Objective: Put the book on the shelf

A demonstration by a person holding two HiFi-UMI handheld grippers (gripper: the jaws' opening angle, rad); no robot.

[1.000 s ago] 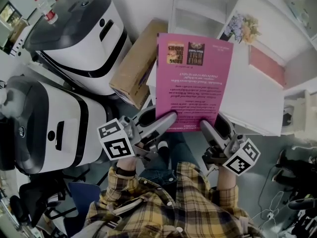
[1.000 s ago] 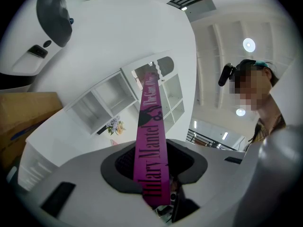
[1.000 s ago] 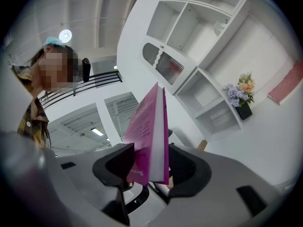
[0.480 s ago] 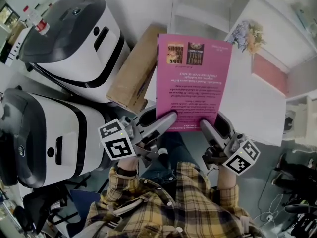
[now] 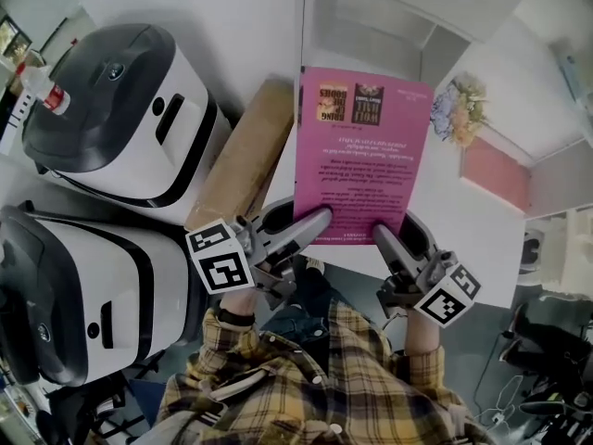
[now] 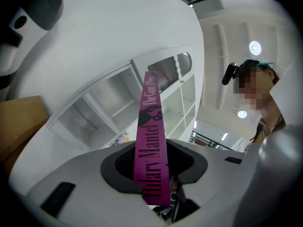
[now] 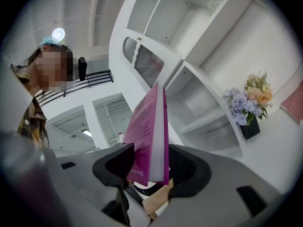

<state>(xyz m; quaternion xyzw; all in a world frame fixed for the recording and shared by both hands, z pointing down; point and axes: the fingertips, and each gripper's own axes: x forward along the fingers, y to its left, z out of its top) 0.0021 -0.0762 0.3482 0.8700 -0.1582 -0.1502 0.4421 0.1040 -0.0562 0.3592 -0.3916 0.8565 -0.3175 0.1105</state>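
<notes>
A: Where to find the thin magenta paperback book (image 5: pixel 363 146)?

B: Dead centre in the head view, back cover up, reaching toward twelve o'clock. Held in the air, pinched along its six o'clock edge by the left claw (image 5: pixel 310 222) at seven and the right claw (image 5: pixel 387 237) at five.

A: Firmly pinched, or just cradled?

B: Firmly, by the look of both gripper views. On the left, clamped across the lettered spine. On the right, pressed onto the covers around the white page edge.

A: Why grip so low, at both corners?

B: Probably to keep the thin cover flat and level, and to leave the far edge free to lead into an opening. Also keeps both claws clear of the white cubby shelf unit (image 5: pixel 371 35) at twelve o'clock.

A: Shelved yet?

B: Not yet. Hanging in front of the shelf unit, far edge pointing at an empty cubby. Impossible to tell how close.

A: Anything to mind nearby?

B: Long brown cardboard box (image 5: pixel 239 160) at ten o'clock, just beside the spine side. Two white-and-black domed machines (image 5: pixel 120 119) out at nine. Bunch of purple and peach flowers (image 5: pixel 459 108) at two. Worth steering straight ahead to avoid clipping the box or a shelf divider.
</notes>
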